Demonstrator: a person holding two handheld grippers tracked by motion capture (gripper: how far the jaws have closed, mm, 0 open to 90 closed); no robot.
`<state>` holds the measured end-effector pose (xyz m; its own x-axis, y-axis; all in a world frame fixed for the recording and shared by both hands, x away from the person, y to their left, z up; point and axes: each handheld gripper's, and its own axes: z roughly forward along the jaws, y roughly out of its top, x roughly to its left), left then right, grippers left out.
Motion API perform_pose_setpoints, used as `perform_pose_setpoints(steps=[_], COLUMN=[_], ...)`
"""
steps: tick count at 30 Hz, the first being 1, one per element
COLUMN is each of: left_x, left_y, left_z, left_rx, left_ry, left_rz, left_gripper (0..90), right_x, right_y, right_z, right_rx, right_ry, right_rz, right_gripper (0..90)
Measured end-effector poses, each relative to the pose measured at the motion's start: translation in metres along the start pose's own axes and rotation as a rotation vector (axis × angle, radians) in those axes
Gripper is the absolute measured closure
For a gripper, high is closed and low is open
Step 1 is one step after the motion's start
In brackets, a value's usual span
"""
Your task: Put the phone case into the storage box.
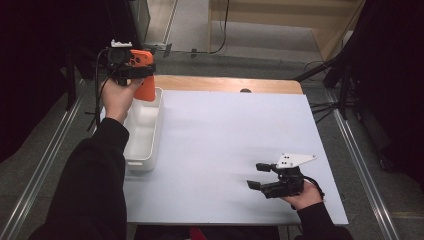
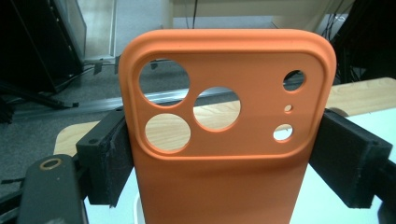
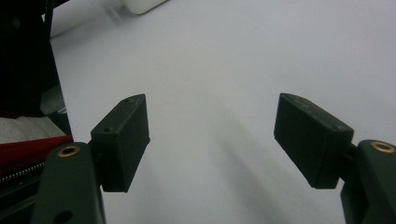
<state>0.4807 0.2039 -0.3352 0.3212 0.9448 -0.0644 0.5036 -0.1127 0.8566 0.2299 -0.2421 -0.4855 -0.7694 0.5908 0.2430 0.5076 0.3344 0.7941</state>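
An orange phone case (image 1: pixel 145 86) with several round camera holes hangs upright over the far end of the white bin (image 1: pixel 150 145). My left gripper (image 1: pixel 134 72) is shut on it, raised above the table's far left corner. In the left gripper view both black pads (image 2: pixel 108 161) press the sides of the phone case (image 2: pixel 224 158). My right gripper (image 1: pixel 260 175) rests low over the white table (image 1: pixel 225 130) at the near right, pointing left, open with nothing between its pads (image 3: pixel 126 140).
The white rectangular bin lies along the table's left edge. A wooden strip (image 1: pixel 225 84) runs along the table's far edge. Black stands and cables (image 1: pixel 340 85) crowd the floor at the right, and dark equipment (image 1: pixel 60 55) stands at the left.
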Motion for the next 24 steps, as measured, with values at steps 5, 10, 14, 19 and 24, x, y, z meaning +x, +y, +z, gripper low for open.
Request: perform_pose_setpoints(steps=[5,10,14,19,24], left_x=[0.002,0.005,0.004,0.0,0.001], left_y=[-0.001,-0.002,-0.003,-0.002,-0.004], left_z=[0.008,0.014,0.018,0.022,0.029], left_rx=[-0.007,-0.019,-0.021,-0.038,-0.033], left_ry=[-0.003,0.029,0.043,0.059,0.084], left_rz=[-0.045,-0.054,-0.053,-0.037,-0.041], left_gripper=[15.8,15.8,15.8,15.8,15.8], right_x=[0.0,0.001,0.0,0.0,0.001], right_y=[0.0,0.0,0.0,0.0,0.0], right_z=[0.0,0.0,0.0,0.0,-0.001], right_rx=[-0.009,-0.009,-0.01,-0.013,-0.018], right_ry=[-0.001,-0.001,0.0,-0.004,-0.001], right_rz=[-0.004,-0.007,-0.005,0.002,-0.001], right_gripper=[25.2,25.2,25.2,25.2,25.2])
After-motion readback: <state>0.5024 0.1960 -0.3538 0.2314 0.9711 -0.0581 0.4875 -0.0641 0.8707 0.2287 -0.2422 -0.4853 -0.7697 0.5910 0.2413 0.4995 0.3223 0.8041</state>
